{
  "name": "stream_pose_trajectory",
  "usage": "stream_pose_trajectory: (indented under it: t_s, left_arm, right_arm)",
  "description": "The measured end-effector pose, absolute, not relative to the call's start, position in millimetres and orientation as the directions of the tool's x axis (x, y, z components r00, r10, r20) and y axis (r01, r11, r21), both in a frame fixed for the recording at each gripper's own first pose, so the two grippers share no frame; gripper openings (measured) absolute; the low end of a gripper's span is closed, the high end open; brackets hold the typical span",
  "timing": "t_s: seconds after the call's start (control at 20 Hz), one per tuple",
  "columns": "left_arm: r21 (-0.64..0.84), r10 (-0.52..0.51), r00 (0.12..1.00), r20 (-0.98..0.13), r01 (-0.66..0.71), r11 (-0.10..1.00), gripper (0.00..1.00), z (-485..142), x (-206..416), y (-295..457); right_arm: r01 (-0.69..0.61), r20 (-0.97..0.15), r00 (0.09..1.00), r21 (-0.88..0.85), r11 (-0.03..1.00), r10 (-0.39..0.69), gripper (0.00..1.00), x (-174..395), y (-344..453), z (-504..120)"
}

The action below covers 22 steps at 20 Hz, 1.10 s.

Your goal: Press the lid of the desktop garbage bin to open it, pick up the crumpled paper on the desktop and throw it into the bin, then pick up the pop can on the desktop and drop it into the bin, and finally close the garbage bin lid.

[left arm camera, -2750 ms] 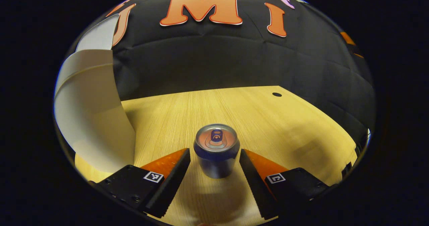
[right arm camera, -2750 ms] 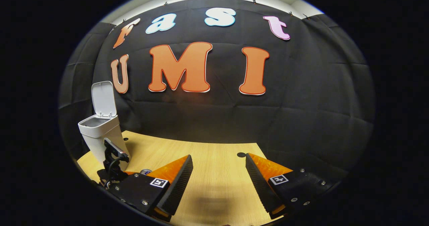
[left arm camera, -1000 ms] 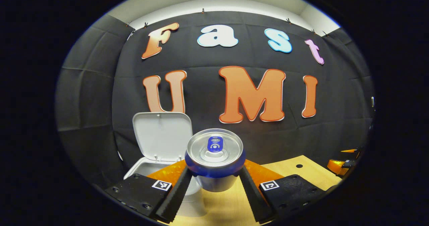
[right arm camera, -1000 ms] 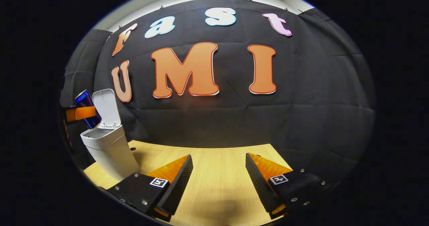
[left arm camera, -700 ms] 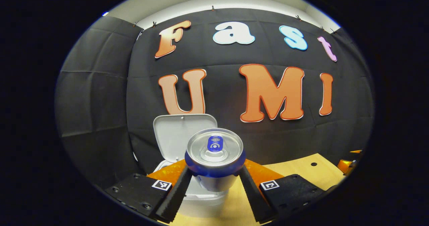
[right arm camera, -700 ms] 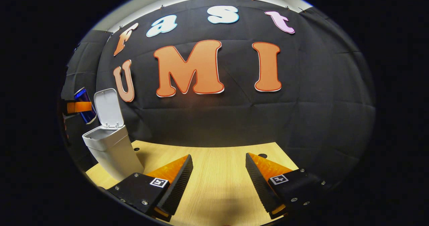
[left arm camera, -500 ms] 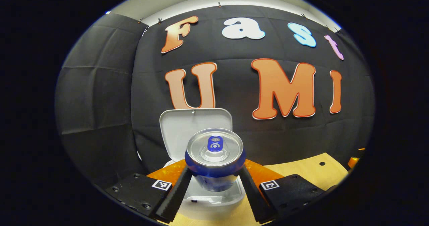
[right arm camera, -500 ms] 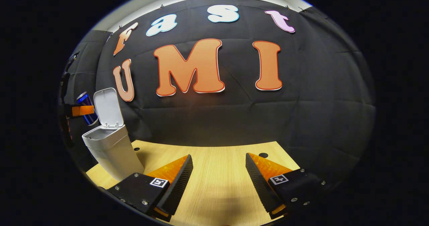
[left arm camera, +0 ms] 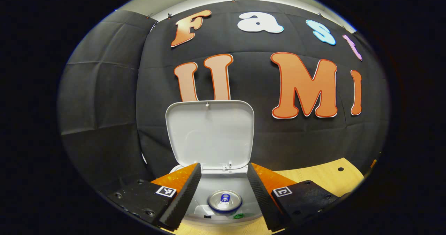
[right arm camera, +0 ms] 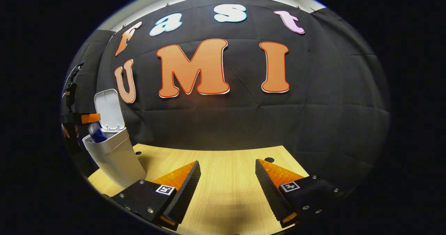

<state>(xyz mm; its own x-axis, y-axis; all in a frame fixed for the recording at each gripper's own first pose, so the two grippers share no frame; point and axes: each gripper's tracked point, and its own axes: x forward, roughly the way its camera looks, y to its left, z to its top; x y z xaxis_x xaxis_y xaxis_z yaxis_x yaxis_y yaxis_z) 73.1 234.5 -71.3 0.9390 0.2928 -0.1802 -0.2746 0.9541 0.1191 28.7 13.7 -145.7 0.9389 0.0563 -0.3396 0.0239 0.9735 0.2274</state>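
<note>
The white desktop bin [left arm camera: 201, 211] stands right under my left gripper [left arm camera: 223, 166], its lid [left arm camera: 209, 137] raised upright behind the opening. The blue pop can [left arm camera: 224, 201] is inside the bin, top up, below the fingers. My left gripper is open with nothing between its fingers. In the right gripper view the bin [right arm camera: 116, 158] stands at the far left of the table with its lid [right arm camera: 106, 109] up. The can [right arm camera: 95, 134] shows blurred at the bin's mouth, just below the left gripper [right arm camera: 82, 118]. My right gripper [right arm camera: 226, 163] hangs open over the wooden table [right arm camera: 226, 193], well right of the bin.
A small green scrap [left arm camera: 238, 215] lies in the bin beside the can. The table has a round cable hole [right arm camera: 269, 159] near its back edge. The black cloth wall stands close behind the bin and the table.
My left gripper lifted the can from the table, carried it over the open bin and let go. The can has dropped into the bin. My right gripper has barely moved.
</note>
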Motion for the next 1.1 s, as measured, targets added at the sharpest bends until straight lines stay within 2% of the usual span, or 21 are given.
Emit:
stream_pose_trajectory:
  t_s: [0.25,0.7,1.1]
  left_arm:
    - [0.132,0.288,0.949,-0.129,-0.272,0.953,0.88,-48.0,74.6,232.0]
    - [0.108,0.294,0.956,0.009,-0.294,0.95,0.88,51.4,107.3,244.0]
    - [0.071,0.305,0.952,0.029,-0.307,0.949,0.88,96.9,166.5,271.6]
  right_arm:
    - [0.022,-0.339,0.939,0.226,0.974,0.057,0.94,28.0,13.7,-145.0]
    - [0.014,-0.33,0.942,0.228,0.974,0.064,0.94,28.1,13.2,-140.7]
    - [0.015,-0.33,0.942,0.225,0.974,0.062,0.94,24.4,10.5,-140.0]
